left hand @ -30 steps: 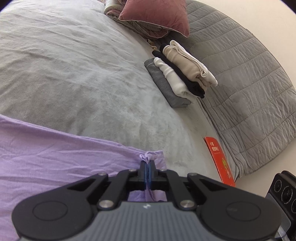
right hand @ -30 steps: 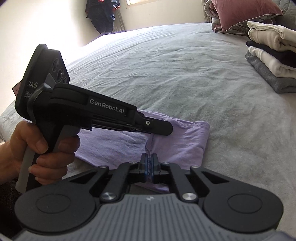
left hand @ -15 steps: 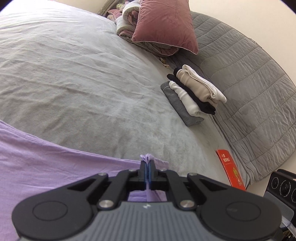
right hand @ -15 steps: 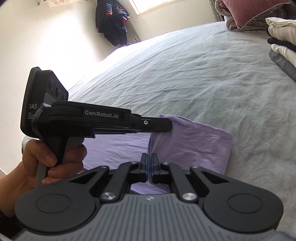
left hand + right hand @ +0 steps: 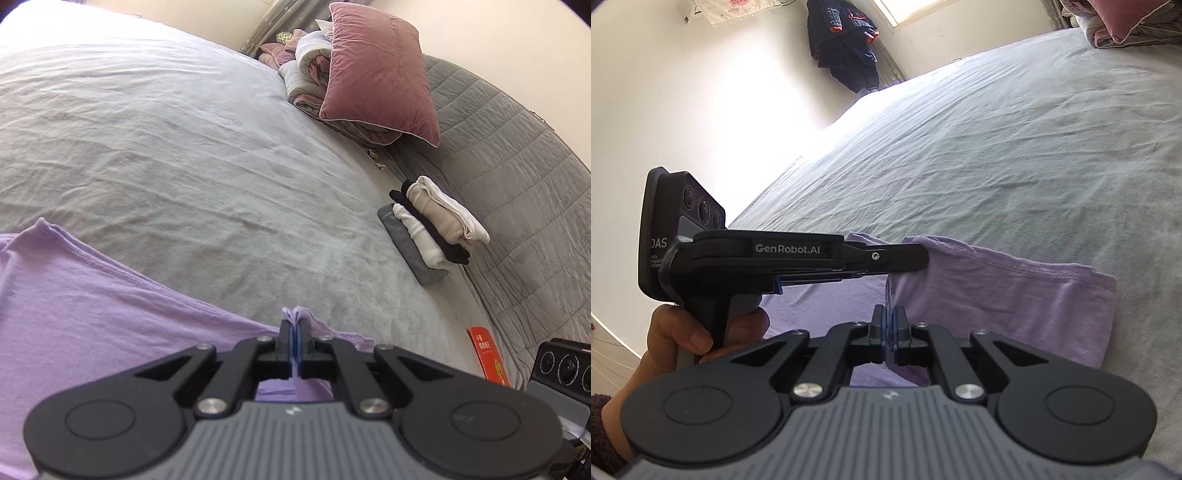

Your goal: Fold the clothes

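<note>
lilac garment (image 5: 110,314) pinched in both tongs, left tongs (image 5: 294,332) and right tongs (image 5: 888,325).

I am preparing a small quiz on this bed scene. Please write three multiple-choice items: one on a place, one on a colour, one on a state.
1. Where is the folded stack?
A. by the quilted headboard
B. on the floor
C. on the pillow

2. Which colour is the garment in the tongs?
A. red
B. lilac
C. black

3. How are the left tongs?
A. wide open
B. empty
C. shut on the garment

Key: 1 A, the stack lies on the bed at the headboard's foot; 2 B, the cloth is pale purple; 3 C, cloth sticks out between the closed pads.
</note>
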